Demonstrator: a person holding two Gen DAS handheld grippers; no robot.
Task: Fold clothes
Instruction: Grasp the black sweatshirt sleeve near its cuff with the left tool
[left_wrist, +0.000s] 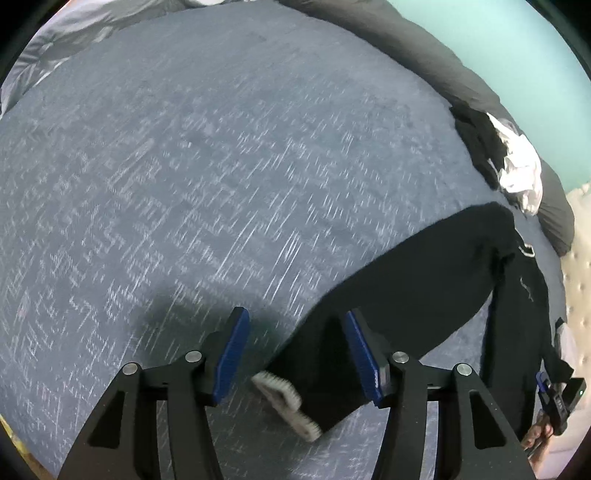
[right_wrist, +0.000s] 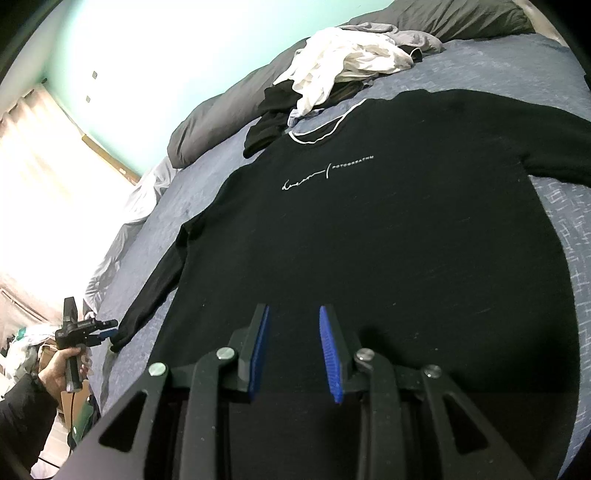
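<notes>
A black sweater (right_wrist: 369, 240) with white lettering on the chest lies face up and spread flat on the blue-grey bed cover (right_wrist: 565, 229). Its left sleeve (left_wrist: 406, 288) runs out across the cover and ends in a white ribbed cuff (left_wrist: 286, 402). My left gripper (left_wrist: 299, 350) hangs open over that cuff, with the sleeve end lying between the blue pads and not pinched. The right wrist view shows this left gripper (right_wrist: 107, 330) at the sleeve tip, held in a hand (right_wrist: 62, 365). My right gripper (right_wrist: 293, 350) is over the sweater's lower edge, jaws apart, nothing gripped.
A heap of white and dark clothes (right_wrist: 343, 62) lies beyond the sweater's collar, and shows too as a clothes heap (left_wrist: 517, 173) in the left wrist view. A rolled grey duvet (right_wrist: 221, 114) lines the bed's far side against a mint wall. A bright curtain (right_wrist: 44, 184) hangs at left.
</notes>
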